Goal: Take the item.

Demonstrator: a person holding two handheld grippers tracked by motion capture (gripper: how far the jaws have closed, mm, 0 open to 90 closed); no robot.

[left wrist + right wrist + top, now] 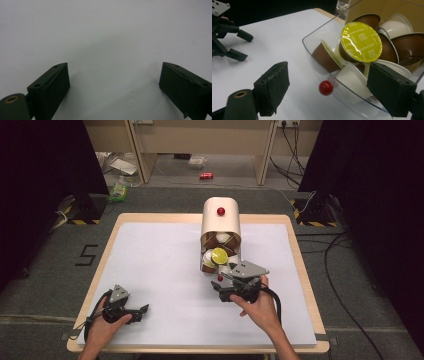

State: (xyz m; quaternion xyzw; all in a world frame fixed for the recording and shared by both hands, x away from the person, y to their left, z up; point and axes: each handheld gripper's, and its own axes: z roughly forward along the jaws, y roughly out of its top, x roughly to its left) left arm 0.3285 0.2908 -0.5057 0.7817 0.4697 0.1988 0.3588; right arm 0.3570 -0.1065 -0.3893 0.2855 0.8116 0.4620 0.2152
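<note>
- Coffee capsules (361,41) fill a clear plastic drawer (317,47) that is pulled out from the front of a cream box (220,220) at the far middle of the table (150,270).
- One capsule has a shiny yellow lid (219,255) and sits on top of the pile. Others are brown or white.
- A small red knob (326,87) is on the front of the clear drawer. Another red knob (220,211) sits on top of the cream box.
- Right gripper (329,87) is just in front of the drawer. Its two black jaws are spread wide, one on each side of the red knob, and they hold nothing.
- Right hand (257,302) holds that gripper from behind.
- Left gripper (141,312) rests near the front left of the table, well apart from the box. Its jaws are spread wide over the bare white top, with nothing between them.
- Left hand (107,322) holds it.
</note>
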